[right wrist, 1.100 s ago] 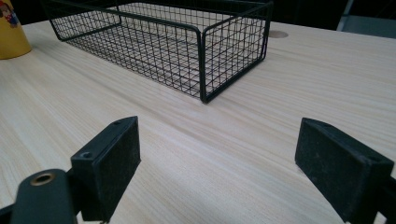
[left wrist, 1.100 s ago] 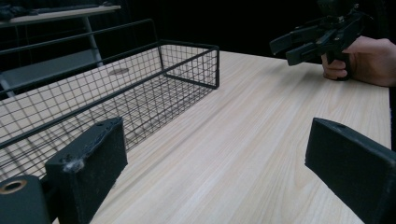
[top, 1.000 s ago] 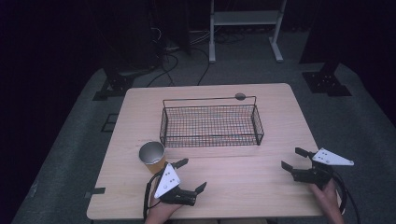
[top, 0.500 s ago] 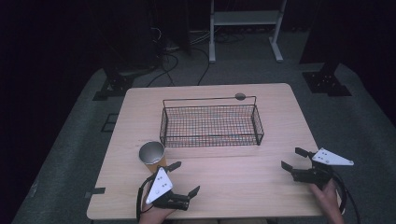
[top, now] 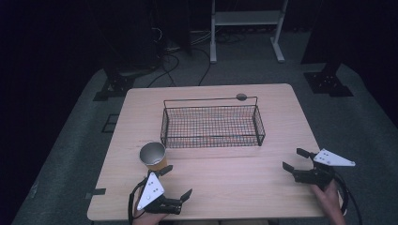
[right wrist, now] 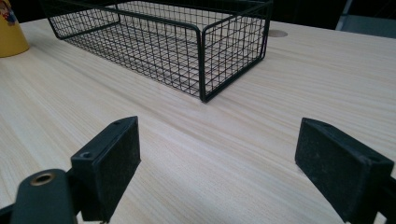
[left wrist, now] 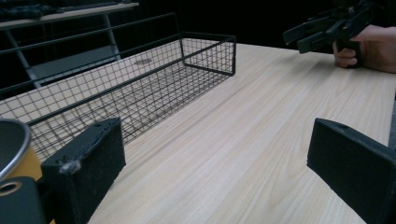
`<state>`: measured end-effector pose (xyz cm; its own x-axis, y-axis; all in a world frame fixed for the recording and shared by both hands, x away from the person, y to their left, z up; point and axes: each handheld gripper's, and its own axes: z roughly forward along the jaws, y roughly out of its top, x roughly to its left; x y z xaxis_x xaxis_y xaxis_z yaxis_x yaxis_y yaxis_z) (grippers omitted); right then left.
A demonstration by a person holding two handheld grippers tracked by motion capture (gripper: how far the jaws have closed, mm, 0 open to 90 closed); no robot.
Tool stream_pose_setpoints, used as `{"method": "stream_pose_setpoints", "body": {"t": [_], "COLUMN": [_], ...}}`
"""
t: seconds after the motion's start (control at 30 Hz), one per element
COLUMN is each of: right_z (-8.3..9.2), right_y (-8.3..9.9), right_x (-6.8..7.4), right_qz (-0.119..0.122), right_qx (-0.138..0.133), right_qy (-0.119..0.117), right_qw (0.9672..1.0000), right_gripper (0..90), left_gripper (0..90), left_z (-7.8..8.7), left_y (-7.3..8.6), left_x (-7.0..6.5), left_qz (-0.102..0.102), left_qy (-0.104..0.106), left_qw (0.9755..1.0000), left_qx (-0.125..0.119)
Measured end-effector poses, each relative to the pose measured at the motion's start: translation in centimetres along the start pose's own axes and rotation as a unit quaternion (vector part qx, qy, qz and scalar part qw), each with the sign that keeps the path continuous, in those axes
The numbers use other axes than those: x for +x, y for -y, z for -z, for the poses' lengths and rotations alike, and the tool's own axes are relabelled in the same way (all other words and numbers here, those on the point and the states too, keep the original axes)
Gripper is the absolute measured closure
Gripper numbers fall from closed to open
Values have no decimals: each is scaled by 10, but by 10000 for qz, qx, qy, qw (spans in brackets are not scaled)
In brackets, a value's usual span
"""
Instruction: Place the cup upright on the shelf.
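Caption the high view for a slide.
Two open claws, left and right, rest on a wooden table near a yellow cup and wire basket.

A yellow cup [top: 153, 156] with a silvery inside stands upright, just beyond the left gripper's [top: 177, 182] outer jaw, untouched.

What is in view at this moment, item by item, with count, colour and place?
cup: one, yellow outside, metallic inside, upright on the table's near left, just ahead of the left gripper.
wire basket: one, black, mid-table, nothing visible in it.
table: one, light wood.
shelf frame: one, white, on the floor behind the table.
left gripper: one, black with grey plate, near left edge, jaws open, nothing between them.
right gripper: one, black with grey plate, near right, jaws open, holding nothing.
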<state>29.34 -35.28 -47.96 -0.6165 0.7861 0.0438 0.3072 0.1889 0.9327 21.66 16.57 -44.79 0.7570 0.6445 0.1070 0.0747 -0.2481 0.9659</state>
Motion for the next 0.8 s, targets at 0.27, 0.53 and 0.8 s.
{"method": "stream_pose_setpoints", "body": {"t": [0.27,0.53,0.8], "right_z": [0,0,0], "right_y": [0,0,0], "right_x": [0,0,0], "right_qz": [1,-9,-16], "right_qx": [4,5,6], "right_qy": [9,11,4], "right_qw": [10000,10000,10000], "right_gripper": [131,132,132], "left_gripper": [35,30,31], "left_z": [12,25,36], "left_y": [3,4,5], "left_x": [4,4,7], "left_qz": [23,-32,-23], "left_qy": [-101,-184,-381], "left_qw": [9999,9998,9990], "left_qx": [-9,-122,-226]}}
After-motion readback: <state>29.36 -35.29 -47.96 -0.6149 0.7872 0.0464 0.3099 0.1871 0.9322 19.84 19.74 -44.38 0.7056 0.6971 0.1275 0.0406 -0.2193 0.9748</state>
